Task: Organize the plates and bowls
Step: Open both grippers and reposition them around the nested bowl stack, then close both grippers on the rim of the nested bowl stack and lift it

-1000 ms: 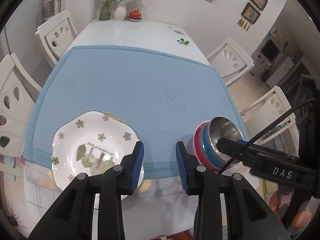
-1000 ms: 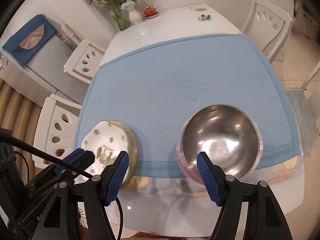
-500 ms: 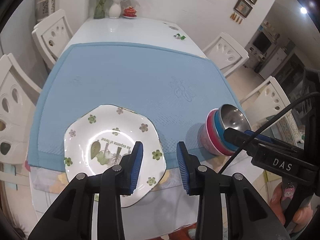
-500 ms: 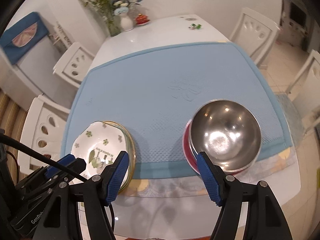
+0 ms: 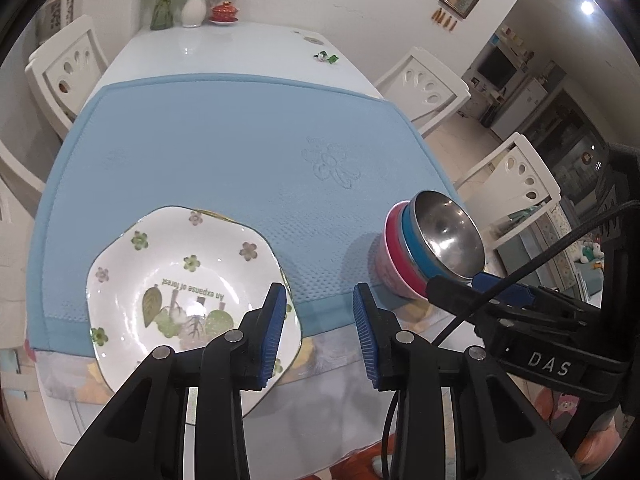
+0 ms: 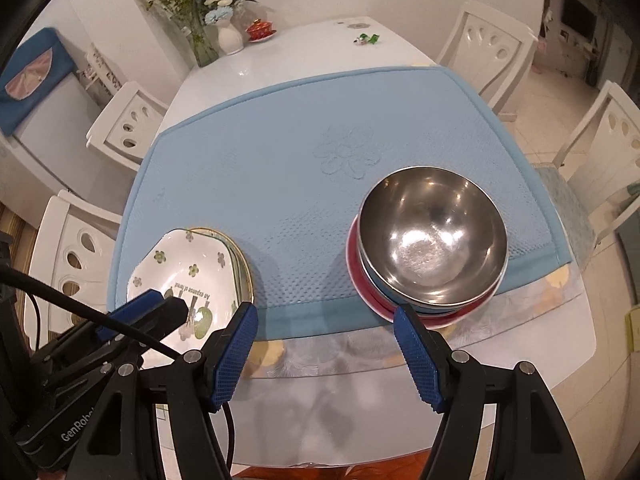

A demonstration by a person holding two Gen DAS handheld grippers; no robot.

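Left wrist view: both grippers are hovering empty above the near edge of the table, plates to the left and bowls to the right.

Left gripper [image 5: 320, 328] is holding its blue pads apart with nothing between them, positioned over the near hem of the blue mat [image 5: 224, 152]; the floral plate [image 5: 188, 288] is lying face up just left of it, stacked on a gold-rimmed plate [image 6: 240, 256] (only an edge is showing). Right gripper [image 6: 326, 354] is spreading its pads wide, also released, with the steel bowl [image 6: 430, 246] sitting just ahead of its right pad. The steel bowl is nesting in a blue bowl [image 5: 414, 240], which is nesting in a pink bowl [image 5: 390, 264], all resting at the mat's near right corner. Plate stack and bowl stack are sitting well apart on the white table [image 5: 224, 46].
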